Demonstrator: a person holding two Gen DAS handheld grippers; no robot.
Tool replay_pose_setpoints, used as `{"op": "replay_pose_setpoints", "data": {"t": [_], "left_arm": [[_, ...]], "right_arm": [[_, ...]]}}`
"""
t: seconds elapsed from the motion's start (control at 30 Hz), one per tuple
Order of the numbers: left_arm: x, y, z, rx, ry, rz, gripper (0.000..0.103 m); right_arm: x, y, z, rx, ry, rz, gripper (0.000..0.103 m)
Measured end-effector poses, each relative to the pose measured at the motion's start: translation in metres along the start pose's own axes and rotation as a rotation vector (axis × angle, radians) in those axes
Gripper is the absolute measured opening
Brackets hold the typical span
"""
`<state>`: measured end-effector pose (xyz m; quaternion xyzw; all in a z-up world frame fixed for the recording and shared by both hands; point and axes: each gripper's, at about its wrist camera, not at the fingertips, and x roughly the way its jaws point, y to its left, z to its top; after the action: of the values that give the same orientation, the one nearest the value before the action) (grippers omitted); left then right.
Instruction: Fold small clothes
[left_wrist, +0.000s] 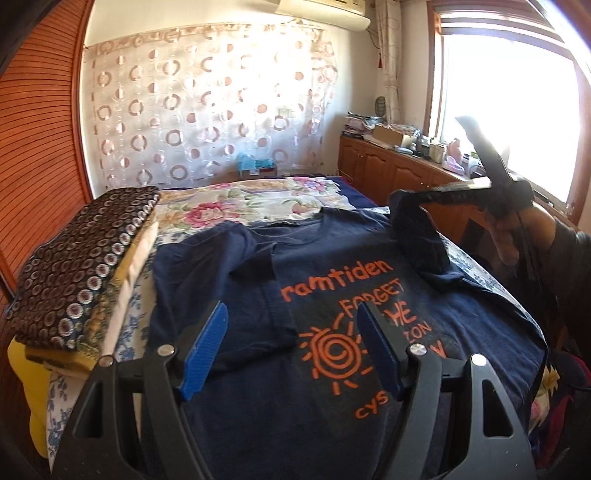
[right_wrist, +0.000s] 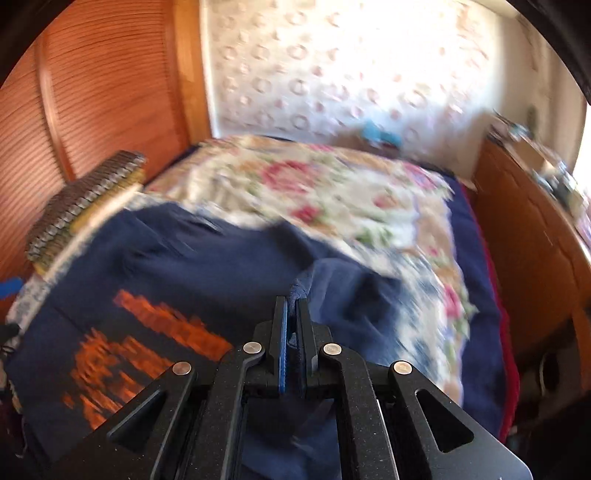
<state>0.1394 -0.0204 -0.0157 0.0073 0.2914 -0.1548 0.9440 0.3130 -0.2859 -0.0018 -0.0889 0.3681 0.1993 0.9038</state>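
Item: navy cotton T-shirt with orange printed lettering and sun motif (left_wrist: 332, 295), lying front-up on the floral-quilted bed (left_wrist: 258, 199).

Left sleeve: already turned in over the chest.

Right sleeve (left_wrist: 417, 236): lifted off the bed, pinched in the right claw (right_wrist: 293, 295), whose jaws are clamped tight on a bunch of navy cloth; this view is blurred, so the exact hold is probably the cuff edge.

Left claw (left_wrist: 288, 347): jaws wide apart, nothing between them, hovering over the sun print.

Step in hand: folding the right sleeve inward.

Next move calls for: carrying the sleeve across, laying it flat, then releasing.

Adjacent: stack of folded patterned textiles (left_wrist: 81, 266), at the shirt's left.
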Motion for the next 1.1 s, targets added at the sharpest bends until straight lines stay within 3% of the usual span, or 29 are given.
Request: {"op": "replay_pose_setpoints", "data": {"t": [0.1, 0.13, 0.17, 0.2, 0.23, 0.67, 1.0, 1.1], "left_arm": [[-0.003, 0.003, -0.001, -0.006, 0.000, 0.010, 0.072], [-0.003, 0.004, -0.001, -0.007, -0.001, 0.011, 0.072], [-0.004, 0.005, -0.002, -0.006, -0.002, 0.012, 0.072], [-0.005, 0.005, -0.002, -0.006, -0.003, 0.013, 0.072], [-0.005, 0.006, -0.002, -0.007, -0.004, 0.013, 0.072], [0.001, 0.008, -0.004, -0.012, 0.006, 0.004, 0.072], [-0.011, 0.003, -0.012, -0.013, 0.002, 0.008, 0.072], [-0.017, 0.002, -0.017, -0.012, 0.001, 0.017, 0.072]], "right_arm": [[0.009, 0.021, 0.018, -0.013, -0.005, 0.035, 0.003], [0.009, 0.027, 0.022, -0.017, -0.006, 0.042, 0.012], [0.009, 0.030, 0.023, -0.022, -0.011, 0.036, 0.035], [0.006, 0.031, 0.022, -0.020, -0.021, 0.030, 0.046], [0.003, 0.030, 0.020, -0.016, -0.031, 0.035, 0.051], [-0.005, -0.012, -0.070, 0.084, 0.116, -0.046, 0.051], [0.004, -0.026, -0.096, 0.212, 0.162, -0.042, 0.050], [0.004, -0.022, -0.098, 0.218, 0.157, -0.029, 0.034]]}}
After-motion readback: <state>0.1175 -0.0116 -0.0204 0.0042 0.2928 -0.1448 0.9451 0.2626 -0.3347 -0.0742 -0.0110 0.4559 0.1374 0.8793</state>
